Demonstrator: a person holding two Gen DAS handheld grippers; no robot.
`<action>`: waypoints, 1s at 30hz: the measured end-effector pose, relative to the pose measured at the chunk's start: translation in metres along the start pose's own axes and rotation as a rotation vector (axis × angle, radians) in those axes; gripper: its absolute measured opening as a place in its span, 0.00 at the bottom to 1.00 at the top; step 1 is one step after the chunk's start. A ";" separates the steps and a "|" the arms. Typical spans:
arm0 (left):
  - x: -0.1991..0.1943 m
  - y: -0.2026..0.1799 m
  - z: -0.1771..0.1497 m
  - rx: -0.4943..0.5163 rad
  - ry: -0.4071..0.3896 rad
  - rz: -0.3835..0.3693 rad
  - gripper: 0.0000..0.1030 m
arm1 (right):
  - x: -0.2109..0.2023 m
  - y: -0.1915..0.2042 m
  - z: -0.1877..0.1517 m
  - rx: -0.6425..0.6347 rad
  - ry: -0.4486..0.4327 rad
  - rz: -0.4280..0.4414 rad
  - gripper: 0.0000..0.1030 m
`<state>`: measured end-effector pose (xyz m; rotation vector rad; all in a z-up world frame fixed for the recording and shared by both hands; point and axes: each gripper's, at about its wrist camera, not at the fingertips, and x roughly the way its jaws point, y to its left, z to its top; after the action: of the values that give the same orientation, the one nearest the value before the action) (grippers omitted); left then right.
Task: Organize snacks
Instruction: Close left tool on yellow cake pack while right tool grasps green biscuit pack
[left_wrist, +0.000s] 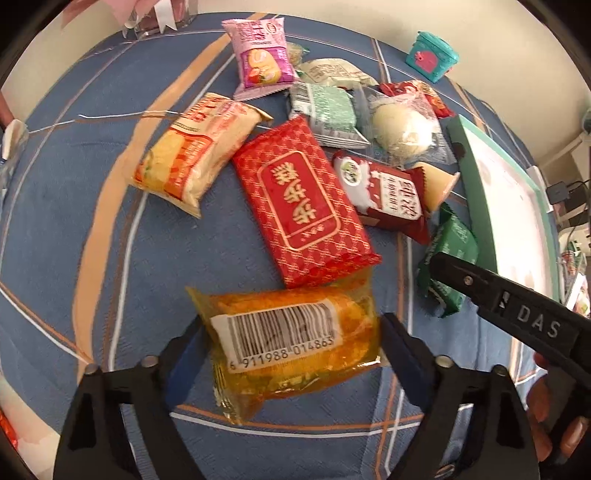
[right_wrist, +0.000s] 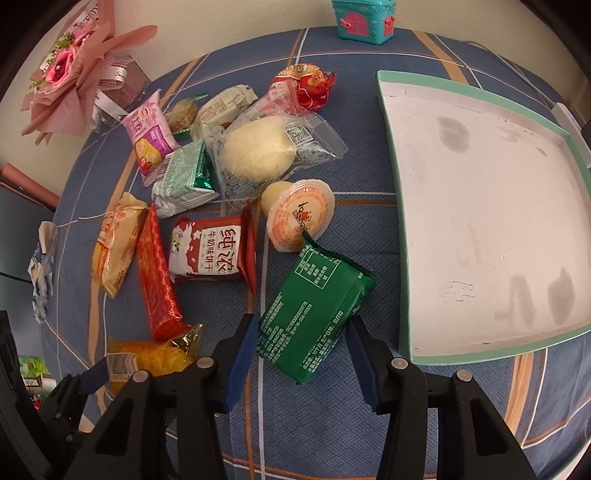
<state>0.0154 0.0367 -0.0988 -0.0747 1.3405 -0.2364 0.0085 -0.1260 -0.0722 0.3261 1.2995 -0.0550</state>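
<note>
Right, both claws are down among the snacks on the blue plaid cloth (right_wrist: 332, 424), so take the teal-rimmed box (right_wrist: 402, 258) as the marker. The left gripper (left_wrist: 291, 343) is spread wide around the orange packet (left_wrist: 291, 343), barcode label up; the blue pads (left_wrist: 397, 354) sit right against the wrapper's two sides, though whether they are pressing in I cannot tell. That packet lies far from the box, on the other side of the pile, with the long red packet (left_wrist: 303, 203) touching its far edge.

Over on the other side, the right gripper (right_wrist: 301, 354) is also wide apart, straddling the near end of the green packet (right_wrist: 317, 314). Its fingers (right_wrist: 240, 362) stand just beside the wrapper; contact is unclear. The green packet lies just beside the box's near corner, on the cloth, tilted.

Beyond it, close to the box wall, a jelly cup (right_wrist: 301, 218) lies on its side, touching the green packet's far corner. A red-and-white biscuit packet (right_wrist: 210, 251) sits further from the box. The box's white floor is bare but stained.
</note>
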 end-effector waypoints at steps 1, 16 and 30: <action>-0.003 -0.002 -0.002 0.001 -0.001 0.001 0.83 | 0.000 -0.001 0.001 0.003 -0.001 0.003 0.51; -0.026 -0.010 -0.010 0.005 -0.021 -0.020 0.77 | -0.003 0.001 0.009 -0.001 -0.038 0.008 0.30; -0.028 0.004 -0.011 -0.036 -0.025 -0.043 0.77 | 0.018 0.000 0.009 0.016 0.003 -0.029 0.57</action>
<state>-0.0006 0.0471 -0.0755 -0.1368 1.3191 -0.2469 0.0216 -0.1256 -0.0872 0.3207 1.3073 -0.0898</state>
